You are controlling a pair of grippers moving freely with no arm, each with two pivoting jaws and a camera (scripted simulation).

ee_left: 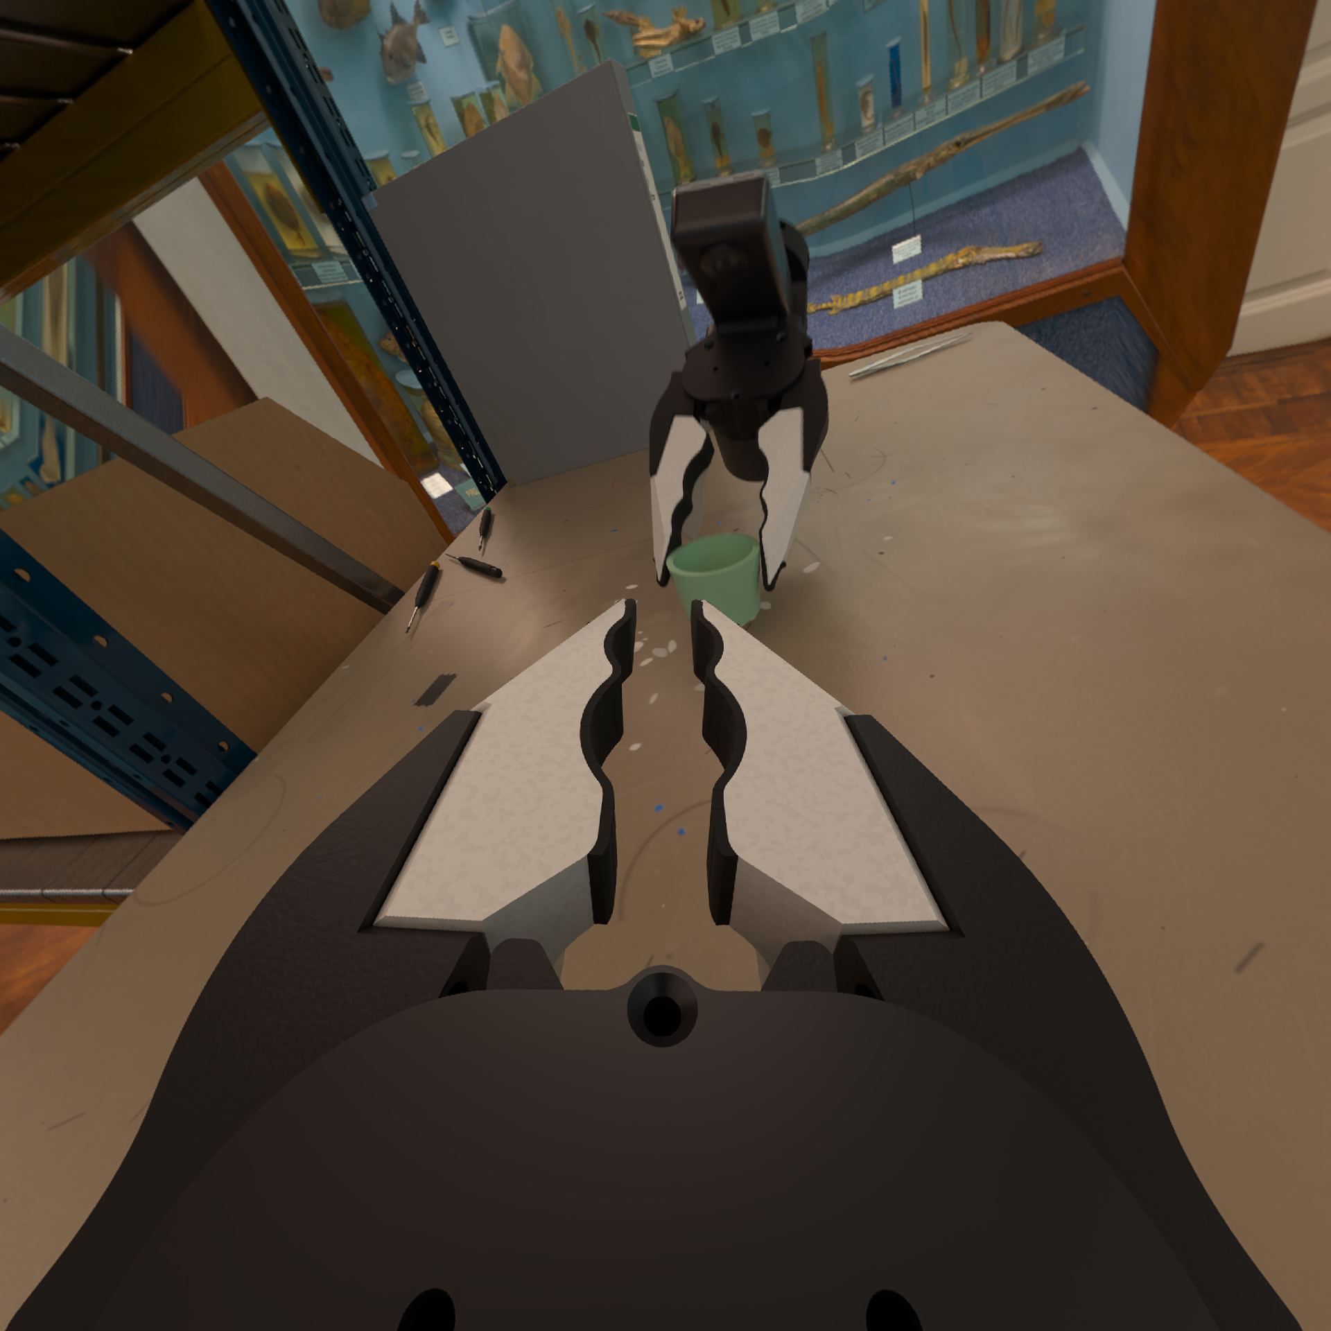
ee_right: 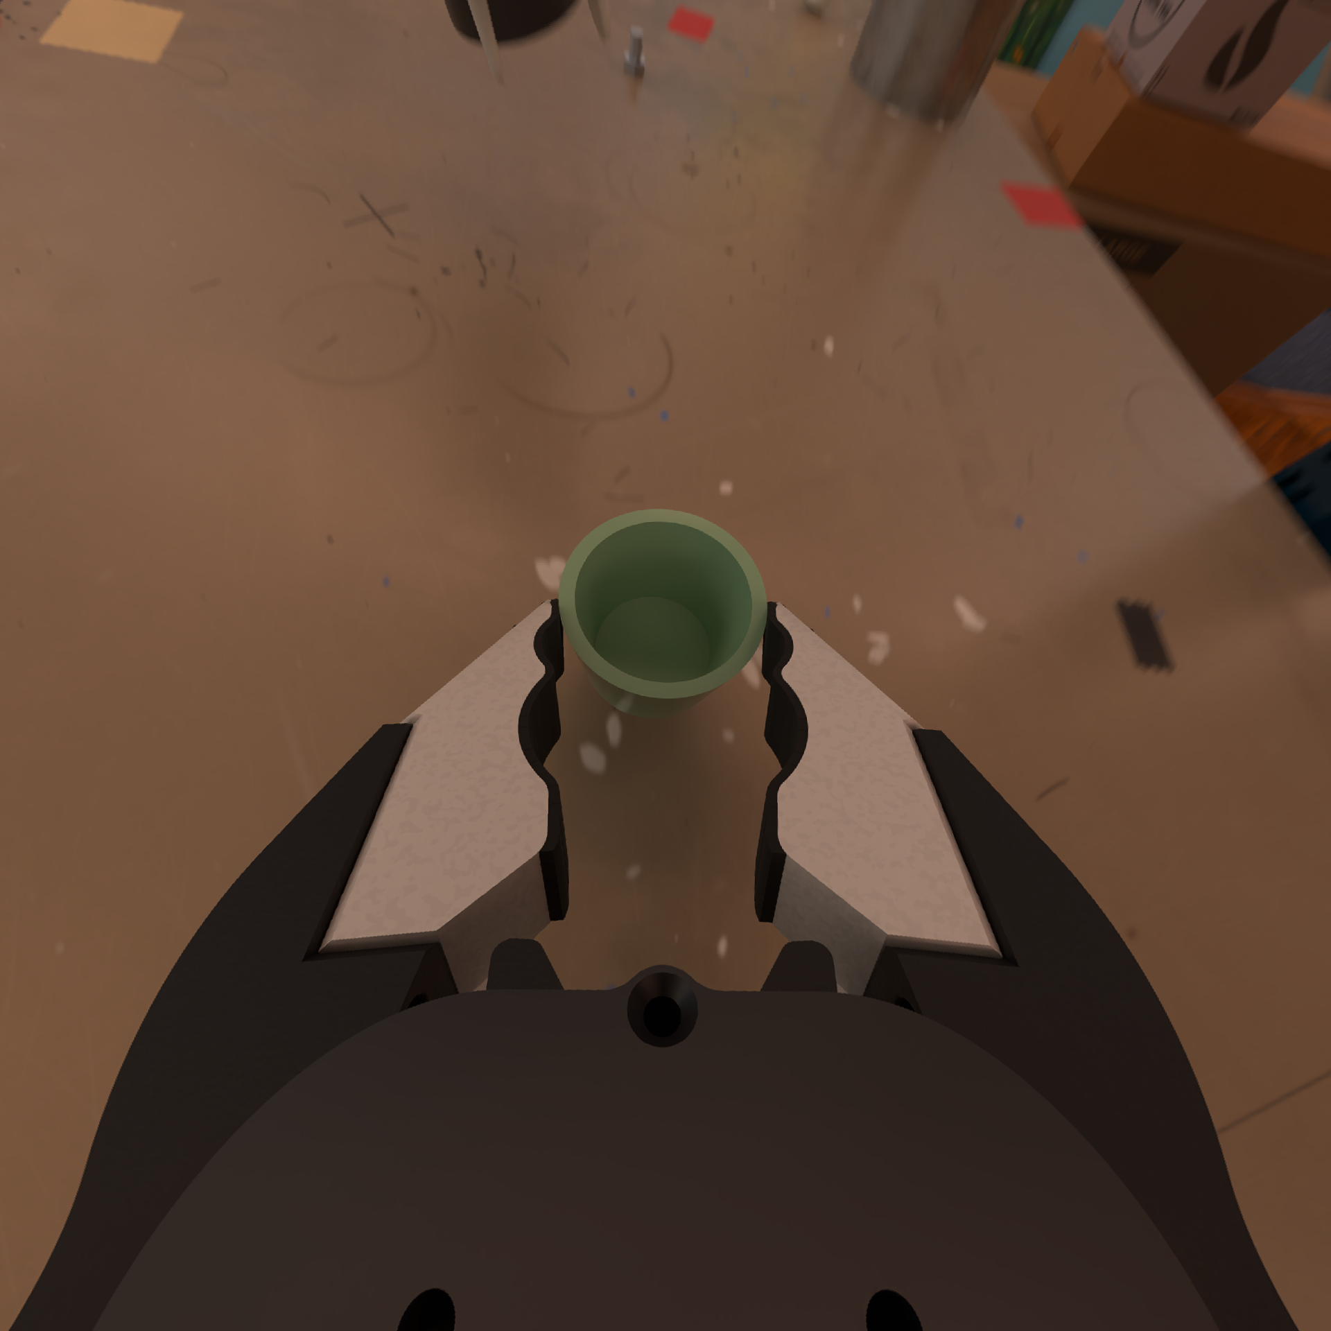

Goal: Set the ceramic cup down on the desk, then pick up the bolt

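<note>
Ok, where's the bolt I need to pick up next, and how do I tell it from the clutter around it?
In the right wrist view, follow the scuffed brown desk past the pale green ceramic cup to its far end. The small grey metal bolt stands upright there, left of a flat red square patch and a shiny metal cylinder. It is the only small, stubby upright piece.

Pale green ceramic cup [ee_right: 661, 634] on a brown, scuffed tabletop [ee_right: 288, 504] speckled white and blue. Red squares [ee_right: 1041, 205] lie flat. Fingers [ee_right: 461, 785] are mottled off-white, edged black.
</note>
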